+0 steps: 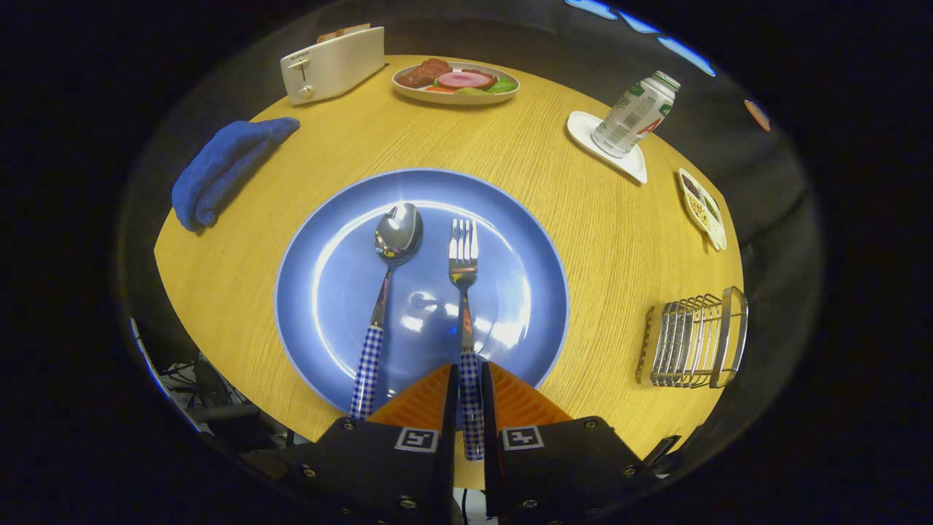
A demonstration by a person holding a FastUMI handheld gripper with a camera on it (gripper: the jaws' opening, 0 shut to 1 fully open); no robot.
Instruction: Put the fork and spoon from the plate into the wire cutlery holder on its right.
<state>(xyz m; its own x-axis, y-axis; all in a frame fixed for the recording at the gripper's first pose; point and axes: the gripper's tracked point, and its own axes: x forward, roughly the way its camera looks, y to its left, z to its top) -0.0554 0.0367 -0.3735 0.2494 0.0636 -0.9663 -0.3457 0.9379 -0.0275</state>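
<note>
Fork point(464, 292) handle sits between the tool point(469, 383) fingers — both pressing it.

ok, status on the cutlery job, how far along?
Nothing delivered: the wire cutlery holder, right of the plate, looks empty. In hand: the hand-held gripper looks shut on the fork at its checked handle, the fork apparently not lifted yet. Left: move the fork over, then the spoon, lying untouched beside it.
</note>
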